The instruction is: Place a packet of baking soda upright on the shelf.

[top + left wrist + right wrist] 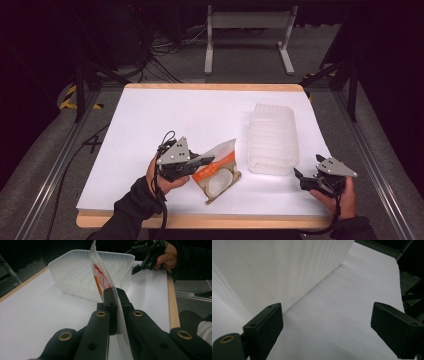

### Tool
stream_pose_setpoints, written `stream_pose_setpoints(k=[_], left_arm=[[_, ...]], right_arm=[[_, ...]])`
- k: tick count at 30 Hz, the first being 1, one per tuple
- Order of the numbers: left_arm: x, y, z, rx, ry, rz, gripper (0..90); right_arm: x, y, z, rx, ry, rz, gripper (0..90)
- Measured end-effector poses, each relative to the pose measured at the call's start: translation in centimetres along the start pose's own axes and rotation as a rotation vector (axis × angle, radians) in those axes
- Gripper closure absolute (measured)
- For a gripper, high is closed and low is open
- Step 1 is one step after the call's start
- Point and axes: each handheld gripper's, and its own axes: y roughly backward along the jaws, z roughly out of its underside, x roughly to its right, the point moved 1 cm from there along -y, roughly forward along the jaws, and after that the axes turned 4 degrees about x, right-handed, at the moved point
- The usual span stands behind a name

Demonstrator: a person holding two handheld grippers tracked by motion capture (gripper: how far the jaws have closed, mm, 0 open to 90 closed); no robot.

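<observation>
**tray_watcher:** So where's the pouch point(217, 170) sitting relative to the tub? The left gripper point(200, 164) has its jaws clamped flat on one edge of the pouch, with the plastic pinched between the pads and the rest sticking out past them.

**benchmonkey:** Yep, and the clear plastic tub point(272, 140) is right there at about 2 o'clock from that gripper in the high view, just beside the pouch's far corner. The pouch's long axis runs roughly 7 to 1 o'clock, so it's already angled toward the tub. In the left gripper view the pouch point(100, 277) stands on edge straight ahead of the jaws.

**tray_watcher:** And the right gripper point(301, 179)?

**benchmonkey:** Jaws spread wide, nothing in them, parked at the tub's 5 o'clock corner. The left one is the one carrying, so I'd guess it does the drop.
</observation>
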Motion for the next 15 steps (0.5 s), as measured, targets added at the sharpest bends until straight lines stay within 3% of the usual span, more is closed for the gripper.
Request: stream_pose_setpoints(k=[6, 15], left_arm=[[-0.5, -0.1, -1.1, 0.012, -0.042, -0.022, 89.9], [-1.4, -0.2, -2.5, 0.069, -0.039, -0.037, 89.9]], right_arm=[[0.0, 0.0, 0.0, -0.002, 0.003, -0.001, 11.6], [0.0, -0.1, 0.0, -0.004, -0.001, 0.001, 11.5]])
